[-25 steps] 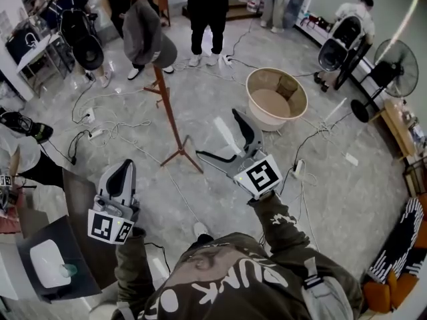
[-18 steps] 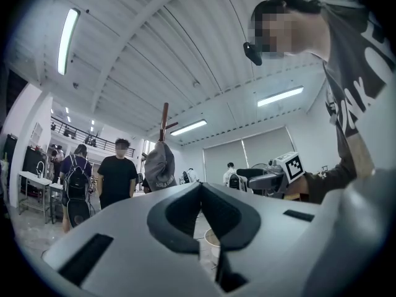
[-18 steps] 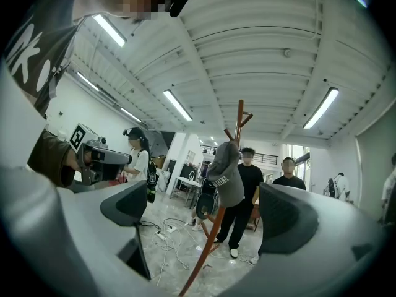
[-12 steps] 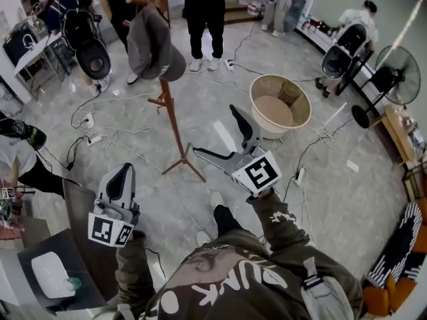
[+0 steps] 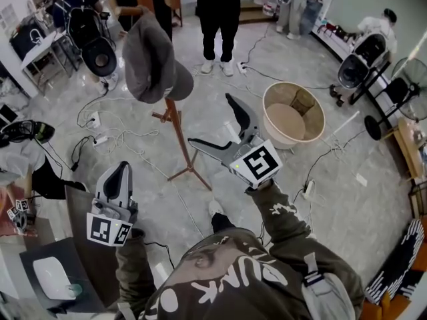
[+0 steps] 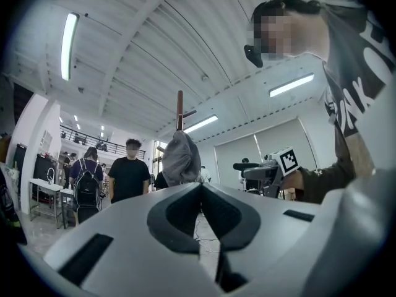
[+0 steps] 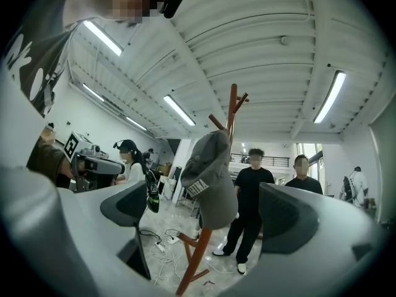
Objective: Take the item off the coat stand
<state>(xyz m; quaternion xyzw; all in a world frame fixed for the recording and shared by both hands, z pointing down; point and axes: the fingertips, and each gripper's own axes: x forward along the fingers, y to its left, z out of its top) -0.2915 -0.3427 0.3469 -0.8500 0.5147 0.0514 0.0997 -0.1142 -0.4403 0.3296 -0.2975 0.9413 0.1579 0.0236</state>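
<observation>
A grey cap point(image 5: 152, 59) hangs on the top of a reddish wooden coat stand point(image 5: 181, 142), at 11 o'clock in the head view. Its brim points down and to the right. The stand's legs rest on the grey floor point(image 5: 347, 199).

The right gripper point(image 5: 210, 122) is held out near the middle of the head view, at 4 o'clock from the cap. Its fingers point(image 7: 291, 218) are spread wide and hold nothing. In the right gripper view the cap and the stand's pole show in the gap between them, farther off and untouched. In the head view the lower fingertip lies just beside the pole.

The left gripper point(image 5: 119, 179) sits at 8 o'clock in the head view, well apart from the stand. Its fingers point(image 6: 173, 215) are pressed together with nothing between them, and the cap shows beyond their tips.

A round beige tub point(image 5: 319, 112) stands on the floor at 2 o'clock from the right gripper. White cables point(image 5: 113, 139) trail over the floor at 9 o'clock from the stand. 2 people point(image 7: 253, 197) in black tops stand behind the stand.
</observation>
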